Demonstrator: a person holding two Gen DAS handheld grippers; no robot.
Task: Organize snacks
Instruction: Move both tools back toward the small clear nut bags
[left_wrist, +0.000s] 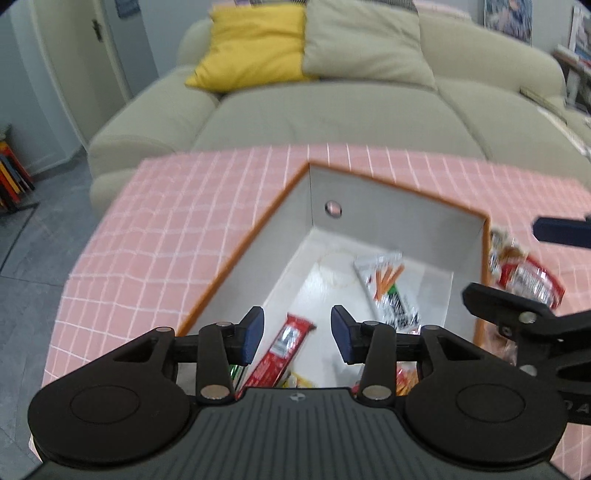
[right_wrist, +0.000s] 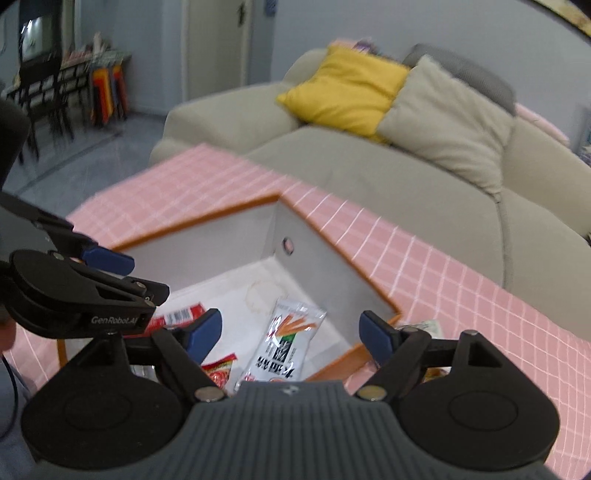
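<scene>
Both the left gripper and right gripper hover spread wide and empty over an orange-rimmed box, hiding its blurred snack packets toward six o'clock.

Both wrist cameras look steeply down, close above the open box; sofa far behind, shared.

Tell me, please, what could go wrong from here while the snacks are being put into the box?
1. Both open claws, left claw and right claw, hang close together over the box and could collide.
2. The red snack pack outside the box lies near the right claw's arm and might be knocked across the tablecloth.
</scene>
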